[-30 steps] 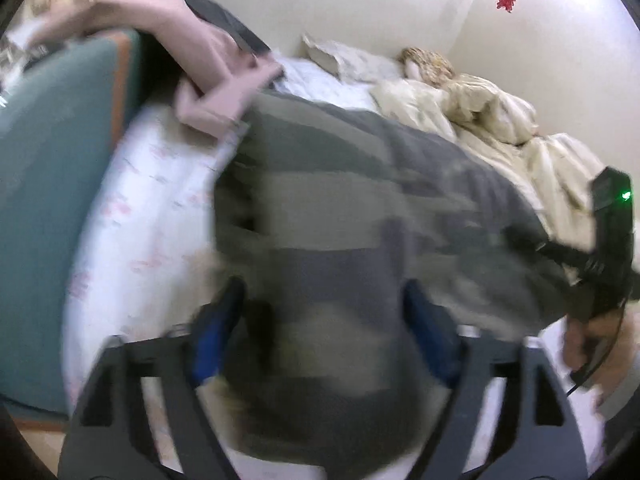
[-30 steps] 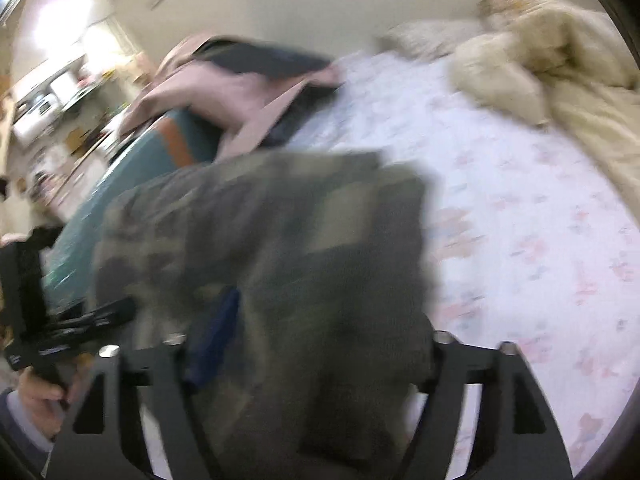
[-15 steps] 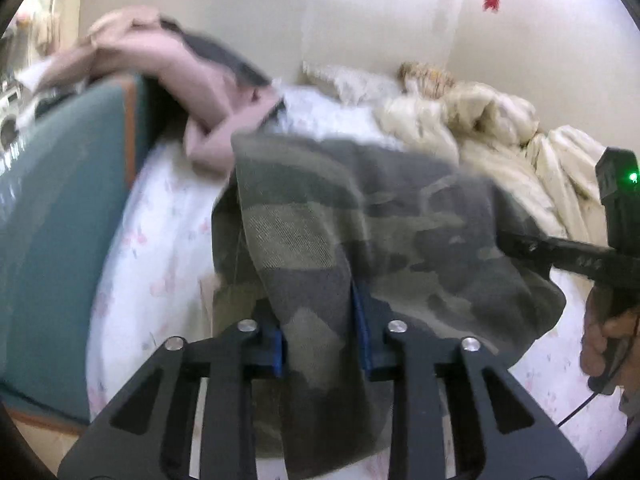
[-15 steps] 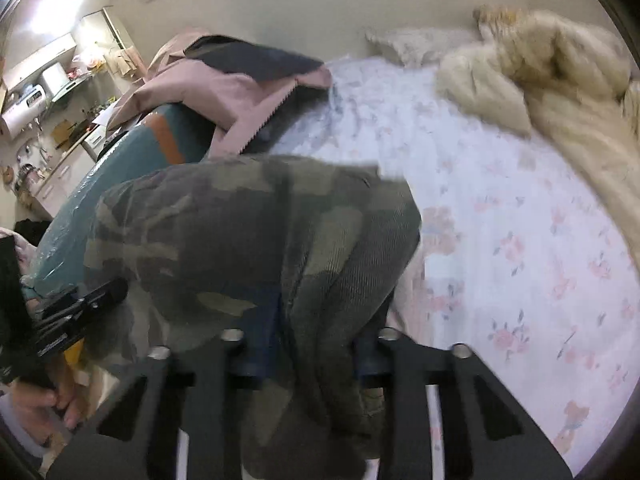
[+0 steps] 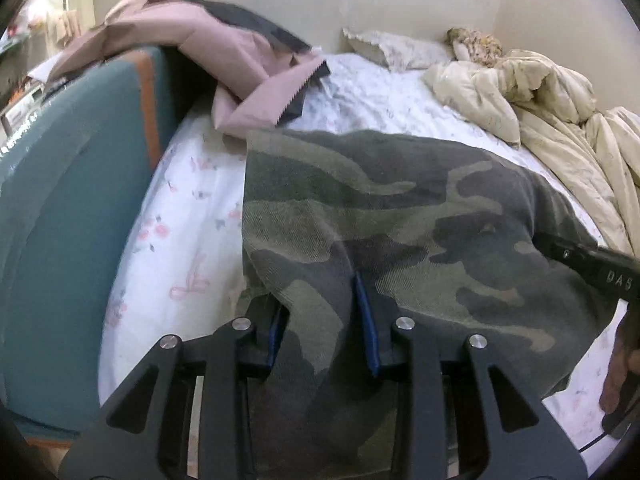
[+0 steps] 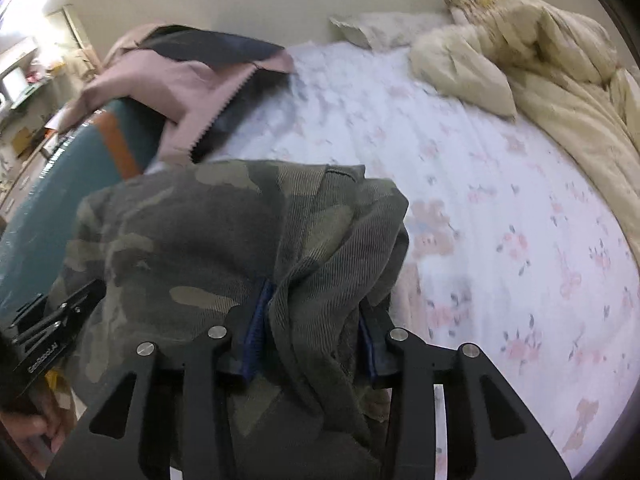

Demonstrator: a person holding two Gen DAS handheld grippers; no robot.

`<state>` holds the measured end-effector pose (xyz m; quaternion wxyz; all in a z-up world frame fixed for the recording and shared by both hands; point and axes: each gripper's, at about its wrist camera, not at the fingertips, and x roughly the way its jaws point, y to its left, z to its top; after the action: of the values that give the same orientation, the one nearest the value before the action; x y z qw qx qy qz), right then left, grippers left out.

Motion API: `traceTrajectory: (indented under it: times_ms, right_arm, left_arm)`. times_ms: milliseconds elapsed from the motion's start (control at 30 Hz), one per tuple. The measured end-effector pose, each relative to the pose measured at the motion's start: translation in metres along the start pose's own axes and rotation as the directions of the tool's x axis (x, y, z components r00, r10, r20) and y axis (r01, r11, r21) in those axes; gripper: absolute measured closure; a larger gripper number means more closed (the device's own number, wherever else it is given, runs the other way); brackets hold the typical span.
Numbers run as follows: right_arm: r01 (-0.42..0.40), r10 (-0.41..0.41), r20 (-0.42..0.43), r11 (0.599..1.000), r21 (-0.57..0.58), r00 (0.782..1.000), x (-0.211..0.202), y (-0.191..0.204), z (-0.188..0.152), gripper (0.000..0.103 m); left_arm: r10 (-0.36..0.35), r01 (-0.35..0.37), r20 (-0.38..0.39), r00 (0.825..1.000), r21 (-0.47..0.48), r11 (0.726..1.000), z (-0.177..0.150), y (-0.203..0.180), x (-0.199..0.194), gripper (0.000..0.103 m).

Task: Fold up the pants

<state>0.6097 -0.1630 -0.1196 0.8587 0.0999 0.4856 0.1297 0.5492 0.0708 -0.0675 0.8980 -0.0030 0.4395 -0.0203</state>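
The camouflage pants point(image 5: 400, 216) are folded over on the near part of the floral bed sheet point(image 5: 180, 232). My left gripper point(image 5: 320, 328) is shut on a bunch of the pants' near edge, blue pads pressing the cloth. My right gripper point(image 6: 312, 328) is shut on the pants point(image 6: 192, 232) at the other near corner, cloth bunched between its blue pads. The right gripper's body point(image 5: 592, 268) shows at the right of the left wrist view; the left gripper's body point(image 6: 48, 332) shows at the lower left of the right wrist view.
A teal footboard point(image 5: 68, 208) with a pink and black jacket point(image 5: 224, 52) draped over it stands at the left. A cream duvet point(image 5: 560, 120) and a pillow point(image 5: 396, 48) lie at the far right. Floral sheet point(image 6: 500, 220) lies right of the pants.
Both grippers went from open around the cloth to shut on it. The pants' edge has been drawn up and forward over the rest of the pants.
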Motion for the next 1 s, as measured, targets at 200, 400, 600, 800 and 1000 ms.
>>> traceTrajectory:
  times_ms: [200, 400, 600, 800, 1000]
  right_arm:
    - [0.012, -0.012, 0.025, 1.000, 0.008, 1.000, -0.033, 0.001, 0.008, 0.034]
    - [-0.051, 0.049, 0.126, 0.999, 0.015, 0.991, -0.111, -0.004, 0.003, 0.019]
    - [-0.115, 0.122, 0.196, 0.992, -0.046, 0.973, -0.209, 0.016, -0.066, 0.017]
    - [-0.101, 0.123, 0.258, 0.990, -0.095, 0.958, -0.309, 0.048, -0.190, 0.006]
    - [-0.087, 0.122, 0.321, 0.989, -0.119, 0.939, -0.395, 0.070, -0.295, 0.000]
  left_arm:
    - [0.024, -0.023, 0.014, 1.000, -0.084, 0.996, 0.001, 0.012, -0.030, 0.023]
    - [-0.008, 0.020, 0.083, 0.997, -0.143, 0.989, -0.020, 0.027, -0.095, 0.017]
    - [-0.013, 0.030, 0.211, 0.977, -0.074, 0.997, -0.086, 0.010, -0.202, 0.017]
    - [-0.018, 0.035, 0.258, 0.966, -0.060, 0.998, -0.192, -0.012, -0.311, 0.012]
    - [-0.030, 0.042, 0.321, 0.947, -0.031, 0.999, -0.280, -0.039, -0.399, 0.000]
